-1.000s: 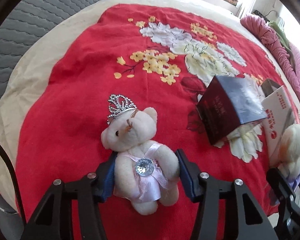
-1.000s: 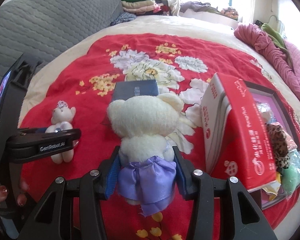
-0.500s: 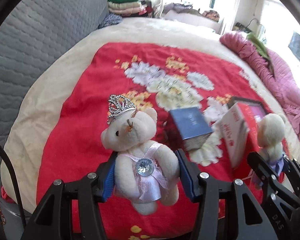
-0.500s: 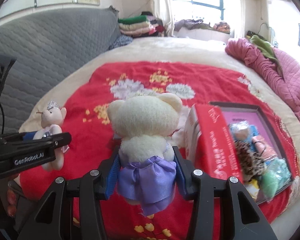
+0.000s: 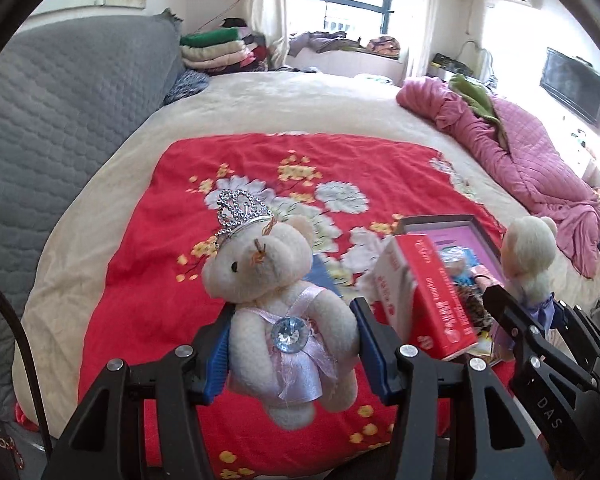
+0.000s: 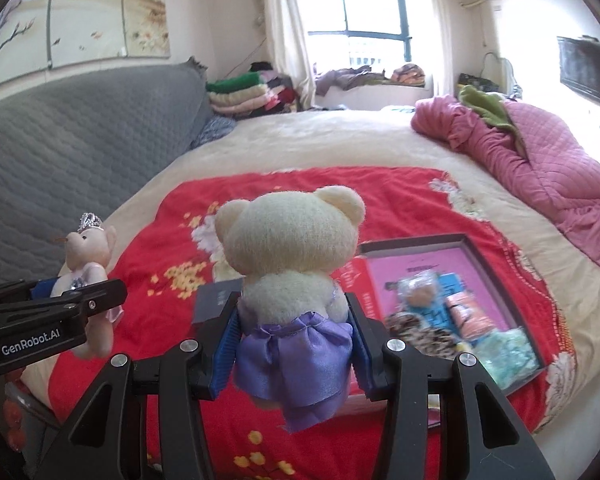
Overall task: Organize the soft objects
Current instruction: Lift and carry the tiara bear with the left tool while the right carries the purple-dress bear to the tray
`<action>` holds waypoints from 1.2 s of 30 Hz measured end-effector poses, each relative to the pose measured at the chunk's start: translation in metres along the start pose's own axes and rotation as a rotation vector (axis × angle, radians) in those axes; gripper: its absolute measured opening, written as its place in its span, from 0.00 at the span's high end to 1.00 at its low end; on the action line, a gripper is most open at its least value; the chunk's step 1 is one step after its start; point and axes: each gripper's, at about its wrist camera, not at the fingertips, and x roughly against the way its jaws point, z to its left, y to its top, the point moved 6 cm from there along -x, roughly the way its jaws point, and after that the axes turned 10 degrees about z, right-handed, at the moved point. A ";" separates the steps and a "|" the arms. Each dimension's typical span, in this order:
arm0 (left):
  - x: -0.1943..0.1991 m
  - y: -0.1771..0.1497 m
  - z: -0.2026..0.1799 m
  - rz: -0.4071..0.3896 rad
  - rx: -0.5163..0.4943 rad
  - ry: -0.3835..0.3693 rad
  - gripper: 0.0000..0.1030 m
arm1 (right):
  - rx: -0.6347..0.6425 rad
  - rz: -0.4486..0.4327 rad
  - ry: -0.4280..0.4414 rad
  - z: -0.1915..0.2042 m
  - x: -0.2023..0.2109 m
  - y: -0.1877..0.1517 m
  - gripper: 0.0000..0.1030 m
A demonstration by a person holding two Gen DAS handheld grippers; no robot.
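Above a red floral blanket spread on a cream bed, the left gripper was clamped on a small cream plush bear in a pink satin dress and silver tiara, its blue pads pressing the torso from both sides. That bear stood upright, long axis running head-up and feet-down, its face turned toward the camera and slightly left. The right gripper was likewise closed around a cream plush bear in a purple satin skirt, also upright but with its back to the lens, facing the far window. Compared with a second earlier, both toys had risen well clear of the blanket, and the room's window and wall now filled the upper frame where bedding had been. The left wrist view showed a red carton tilted against a shallow dark tray with a pink floor, and a blue box partly hidden behind the tiara bear. The right wrist view alone revealed the tray's contents, blurred soft items in blue, peach, teal and leopard print, plus the left gripper and its bear seen side-on at the far left.
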 end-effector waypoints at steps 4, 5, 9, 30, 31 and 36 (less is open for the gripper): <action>0.006 0.005 -0.024 -0.015 -0.032 -0.010 0.47 | -0.043 -0.027 -0.020 -0.028 0.014 0.005 0.52; 0.007 0.007 -0.032 -0.016 -0.043 -0.013 0.47 | -0.051 -0.030 -0.026 -0.034 0.016 0.004 0.52; 0.007 0.011 -0.056 -0.020 -0.080 -0.022 0.47 | -0.095 -0.044 -0.046 -0.065 0.026 0.004 0.52; -0.049 0.009 -0.173 0.066 -0.244 -0.084 0.47 | -0.308 -0.011 -0.192 -0.217 0.034 -0.040 0.52; -0.053 0.007 -0.178 0.075 -0.251 -0.092 0.47 | -0.312 -0.009 -0.191 -0.219 0.033 -0.042 0.52; -0.071 0.007 -0.207 0.095 -0.289 -0.111 0.47 | -0.316 0.017 -0.197 -0.229 0.020 -0.048 0.52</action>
